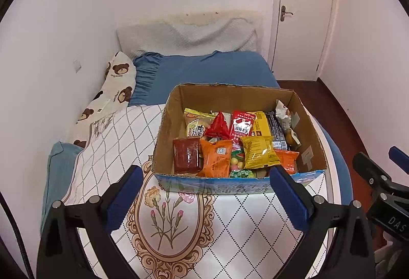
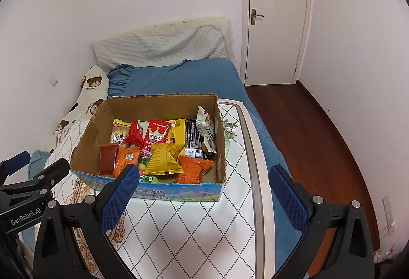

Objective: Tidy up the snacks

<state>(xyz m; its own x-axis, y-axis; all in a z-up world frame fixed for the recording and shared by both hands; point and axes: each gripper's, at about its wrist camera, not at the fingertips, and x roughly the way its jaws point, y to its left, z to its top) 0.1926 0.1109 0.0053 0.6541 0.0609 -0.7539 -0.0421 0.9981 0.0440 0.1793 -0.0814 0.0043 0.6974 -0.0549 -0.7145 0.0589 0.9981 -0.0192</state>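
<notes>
Snacks (image 1: 230,143) in cardboard box (image 1: 310,123)

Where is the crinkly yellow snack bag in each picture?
Left wrist view: the yellow snack bag lies right of centre, near the front of the cardboard box.
Right wrist view: the same bag sits left of centre, again near the box's front.
Shared landmark: the red packet with a white crown lies just behind it.
</notes>
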